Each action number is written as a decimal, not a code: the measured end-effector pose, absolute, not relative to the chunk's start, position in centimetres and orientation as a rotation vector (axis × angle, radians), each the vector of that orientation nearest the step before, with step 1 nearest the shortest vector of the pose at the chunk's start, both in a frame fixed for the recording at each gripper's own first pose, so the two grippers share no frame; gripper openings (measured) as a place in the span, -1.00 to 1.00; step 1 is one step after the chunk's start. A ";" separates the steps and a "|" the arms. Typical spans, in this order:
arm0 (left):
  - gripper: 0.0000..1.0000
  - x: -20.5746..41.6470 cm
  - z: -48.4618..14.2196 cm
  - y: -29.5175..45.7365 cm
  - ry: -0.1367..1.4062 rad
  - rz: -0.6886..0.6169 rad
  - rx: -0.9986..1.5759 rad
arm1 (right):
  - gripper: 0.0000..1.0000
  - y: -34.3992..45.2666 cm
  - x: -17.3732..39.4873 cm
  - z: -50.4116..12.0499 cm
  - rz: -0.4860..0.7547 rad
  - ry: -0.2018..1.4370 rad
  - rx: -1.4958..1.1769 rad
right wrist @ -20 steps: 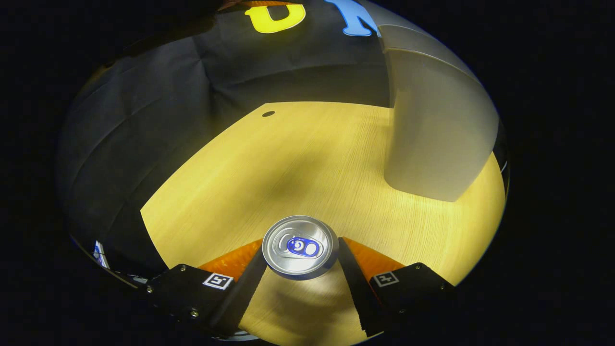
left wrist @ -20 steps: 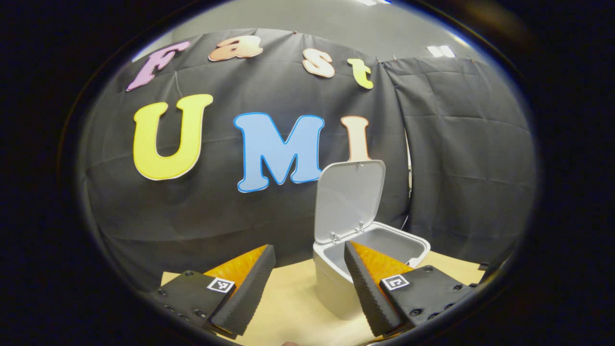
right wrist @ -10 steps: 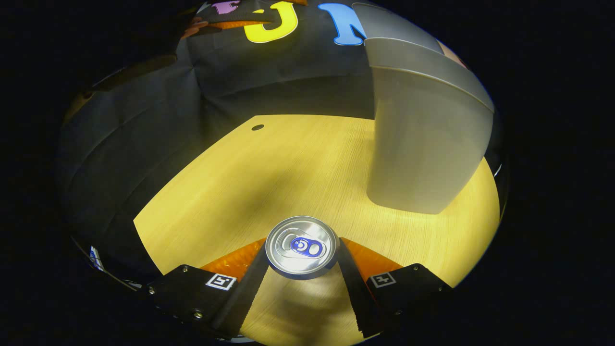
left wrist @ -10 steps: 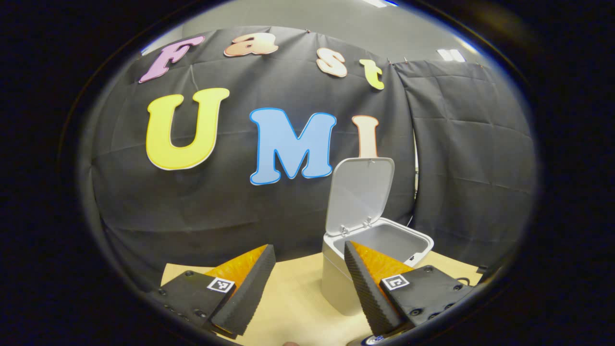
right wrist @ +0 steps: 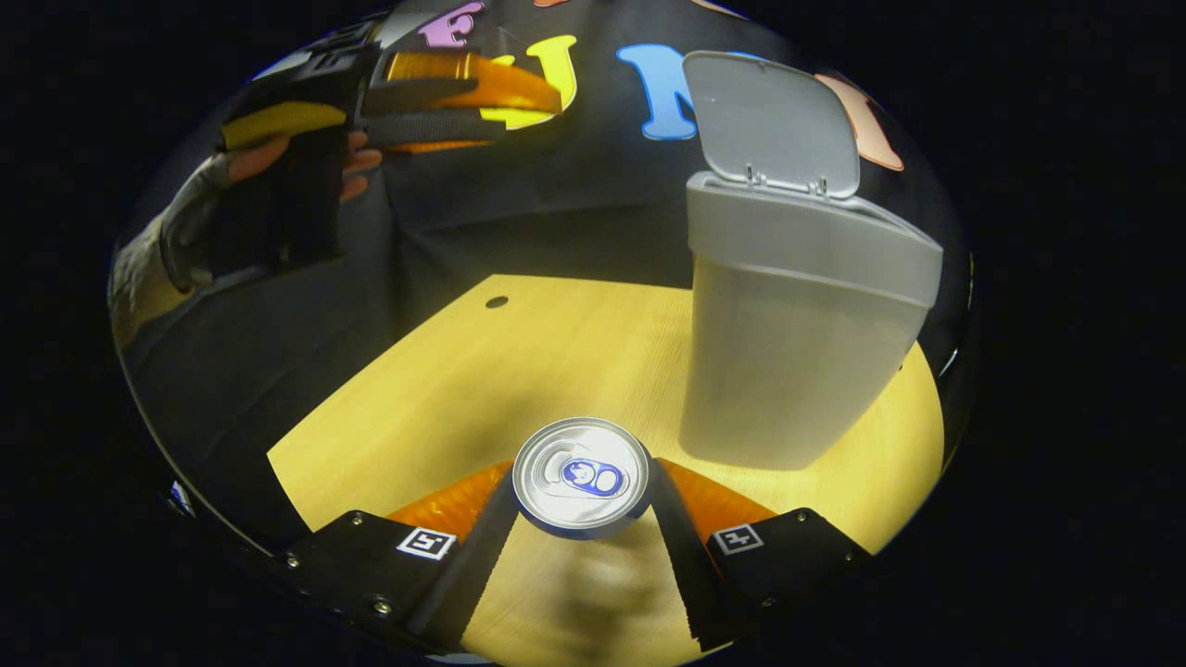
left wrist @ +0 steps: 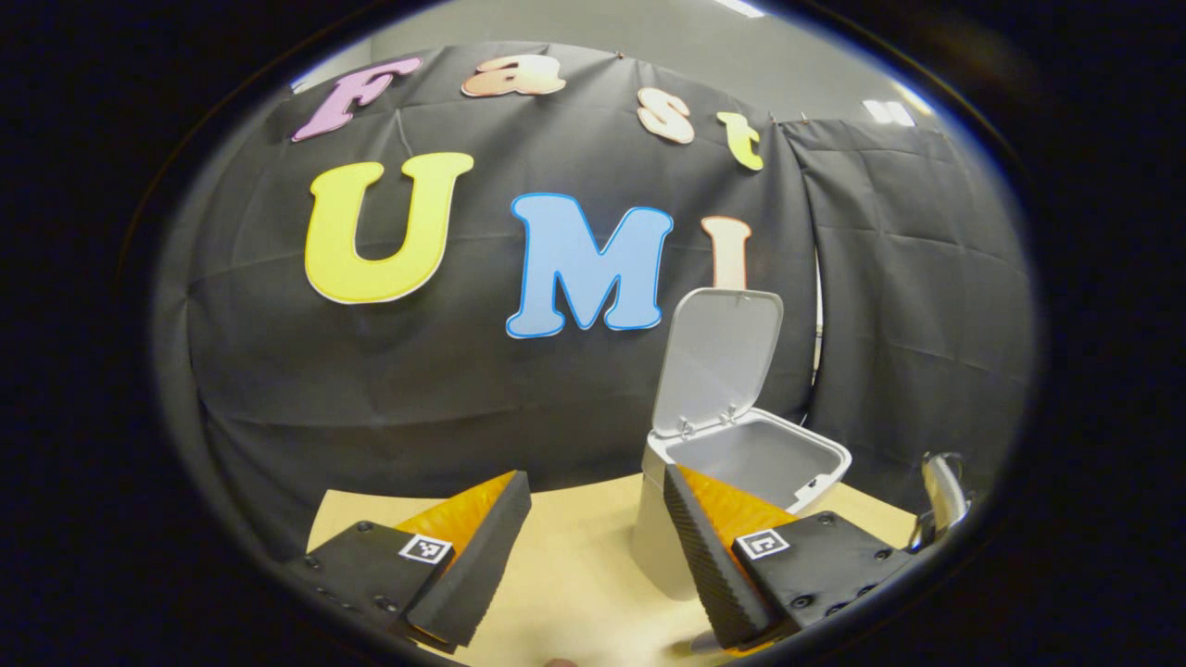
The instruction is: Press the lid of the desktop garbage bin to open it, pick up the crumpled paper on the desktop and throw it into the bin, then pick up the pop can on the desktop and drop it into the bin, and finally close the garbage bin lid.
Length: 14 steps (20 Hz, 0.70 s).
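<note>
Pop can: the pop can (right wrist: pixel 582 475) is showing its round silver top with a blue pull tab, seen end-on from above in the right gripper view; its body is hiding below the rim, so its side cannot be told.
Right gripper: the right gripper (right wrist: pixel 582 482) is clamping the pop can between its two fingers (right wrist: pixel 477 547), one finger pressing on each side of the top rim.
Can's place: it is sitting just in front of the garbage bin (right wrist: pixel 788 361), to the bin's left; a soft shadow is lying on the surface (right wrist: pixel 519 371) under it, and whether the can is touching the surface cannot be told.
Garbage bin: the pale grey bin is standing upright on the wooden surface, tapering toward its base.
Lid: the lid (right wrist: pixel 769 125) is standing open, hinged at the bin's back edge and leaning toward the booth wall.
Left gripper: the left gripper (left wrist: pixel 593 547) is holding its fingers (left wrist: pixel 473 556) wide apart with nothing between them, facing the bin from its left.
Hand: a gloved hand (right wrist: pixel 232 204) is holding the left gripper high, well to the left of the bin.
</note>
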<state>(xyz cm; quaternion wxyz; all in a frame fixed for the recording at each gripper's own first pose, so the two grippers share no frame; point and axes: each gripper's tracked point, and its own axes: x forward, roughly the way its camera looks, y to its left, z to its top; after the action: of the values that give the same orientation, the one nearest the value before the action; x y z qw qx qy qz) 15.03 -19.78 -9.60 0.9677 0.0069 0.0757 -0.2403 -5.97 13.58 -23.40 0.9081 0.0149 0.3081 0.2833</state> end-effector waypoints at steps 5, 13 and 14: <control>0.92 15.0 -10.5 -18.4 0.169 -0.456 0.009 | 0.70 13.2 -3.5 -17.2 0.583 0.511 0.078; 0.93 14.6 -11.9 -17.1 0.196 -0.426 -0.003 | 0.70 12.6 -0.6 -7.0 0.574 0.288 0.108; 0.93 14.5 -12.0 -17.0 0.198 -0.424 -0.003 | 0.70 12.5 -0.4 -6.0 0.571 0.266 0.111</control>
<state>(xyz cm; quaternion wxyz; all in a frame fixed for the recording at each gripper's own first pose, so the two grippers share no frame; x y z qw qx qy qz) 14.50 -17.03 -12.03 0.9727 -0.0015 0.0983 -0.2100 -0.37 12.47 -6.01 0.9493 0.0544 0.1310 0.2807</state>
